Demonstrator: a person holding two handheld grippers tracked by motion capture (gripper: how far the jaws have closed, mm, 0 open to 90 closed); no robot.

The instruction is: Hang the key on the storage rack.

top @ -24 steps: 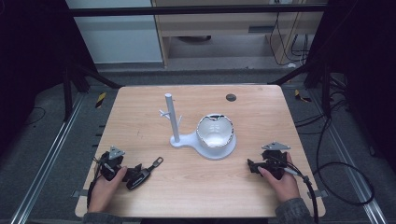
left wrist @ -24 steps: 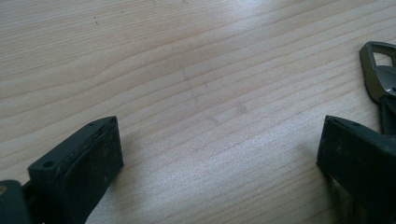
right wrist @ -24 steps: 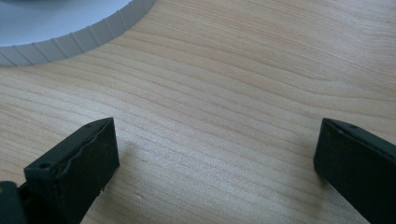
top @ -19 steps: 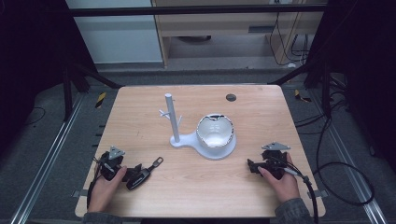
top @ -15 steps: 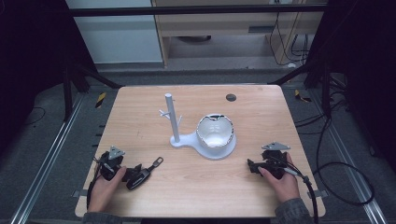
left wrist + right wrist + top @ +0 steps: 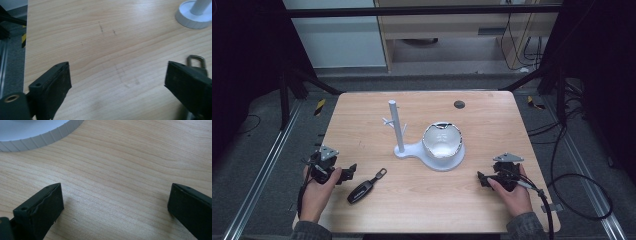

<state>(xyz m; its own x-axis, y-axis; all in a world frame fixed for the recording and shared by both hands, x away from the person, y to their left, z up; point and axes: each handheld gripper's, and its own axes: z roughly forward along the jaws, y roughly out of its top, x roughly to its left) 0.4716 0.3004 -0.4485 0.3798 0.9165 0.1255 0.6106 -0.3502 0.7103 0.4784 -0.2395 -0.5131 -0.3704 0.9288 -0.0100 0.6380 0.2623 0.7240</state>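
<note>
Lying flat on the table just beside the left gripper, the black key fob looked light, rigid and smooth, its metal ring toward the white stand. Both grippers' jaws stood spread and empty; the right gripper rested well apart. Pinching the fob's body across its width seemed safest.

Left hand-held gripper, right hand-held gripper: jaws wide.
</note>
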